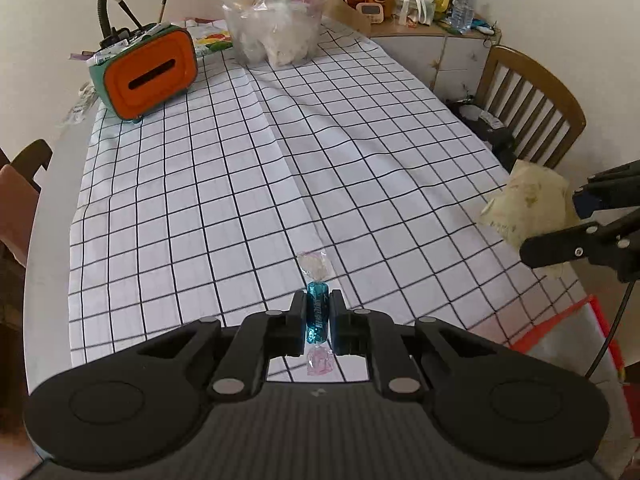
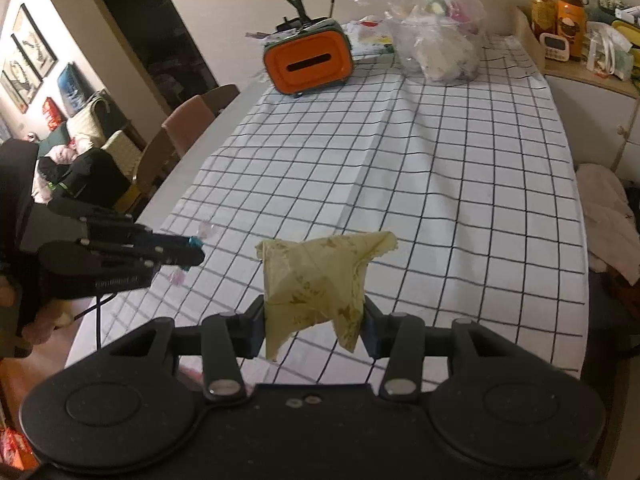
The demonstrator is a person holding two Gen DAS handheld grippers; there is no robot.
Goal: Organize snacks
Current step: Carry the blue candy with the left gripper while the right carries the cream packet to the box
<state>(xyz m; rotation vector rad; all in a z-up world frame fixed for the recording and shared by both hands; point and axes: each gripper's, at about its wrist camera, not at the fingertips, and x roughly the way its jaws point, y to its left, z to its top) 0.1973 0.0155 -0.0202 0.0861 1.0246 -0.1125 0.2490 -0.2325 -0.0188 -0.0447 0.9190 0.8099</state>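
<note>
Holding: left gripper (image 1: 318, 322) fingers were clamped tight on a blue candy (image 1: 317, 314); right gripper (image 2: 314, 330) fingers, partly spread, pinched a yellow packet (image 2: 316, 284), both lifted above the checked cloth (image 1: 240, 184).
Progress: two snacks were in hand, neither stowed.
Beyond cloth's middle: orange box (image 1: 150, 74), clear snack bag (image 1: 276, 28); nothing blocked the counter (image 1: 52, 184).

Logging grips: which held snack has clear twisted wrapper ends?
The small blue candy in the left gripper; the right gripper holds a yellowish folded packet.

Left view bright and sharp; right view dimmer, edges warped.
</note>
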